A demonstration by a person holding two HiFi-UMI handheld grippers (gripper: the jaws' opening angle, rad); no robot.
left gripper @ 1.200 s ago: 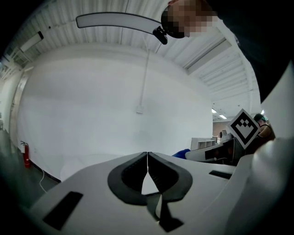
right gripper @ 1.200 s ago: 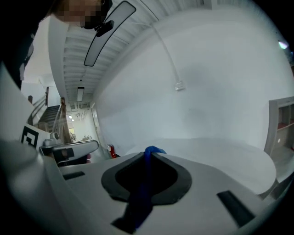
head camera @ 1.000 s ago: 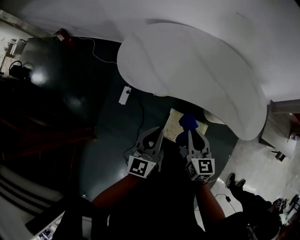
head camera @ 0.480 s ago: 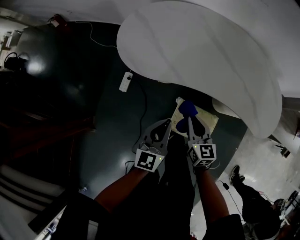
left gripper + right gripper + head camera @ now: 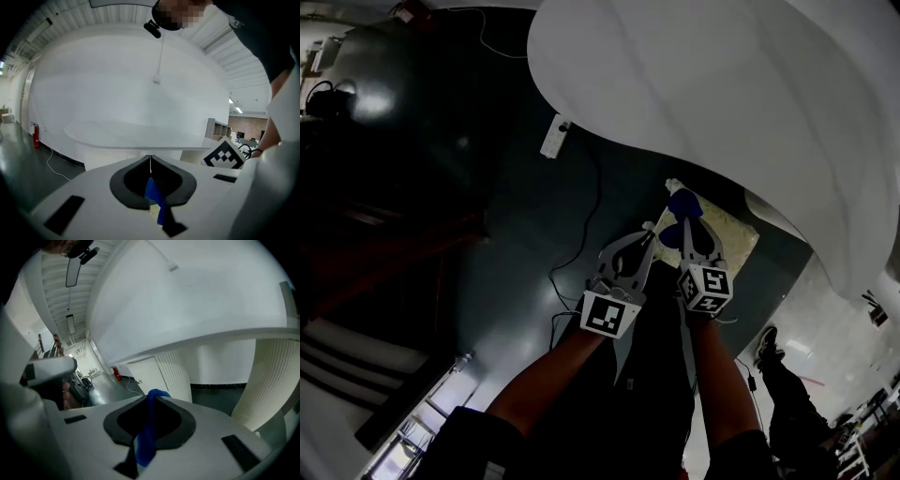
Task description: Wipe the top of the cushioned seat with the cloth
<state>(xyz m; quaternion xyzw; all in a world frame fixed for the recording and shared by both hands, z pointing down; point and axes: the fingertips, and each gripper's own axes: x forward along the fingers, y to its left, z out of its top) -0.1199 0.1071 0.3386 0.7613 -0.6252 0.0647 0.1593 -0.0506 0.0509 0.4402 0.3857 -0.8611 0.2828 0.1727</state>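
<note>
Head view: the right claw (image 5: 682,223) is clamped on the blue cloth (image 5: 682,202), over the speckled cushioned seat (image 5: 733,236) beside the white worktop (image 5: 722,103). The left claw (image 5: 652,232) is pinched tip to tip, a blue strip showing behind its tips. The cloth looks light and limp, so it is probably best bunched for wiping. No writing is readable, only marker squares.

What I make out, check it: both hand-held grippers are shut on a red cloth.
Wrong colour: the cloth is blue, as the right gripper view shows. The left hand-held gripper and the right hand-held gripper are both shut on it.
</note>
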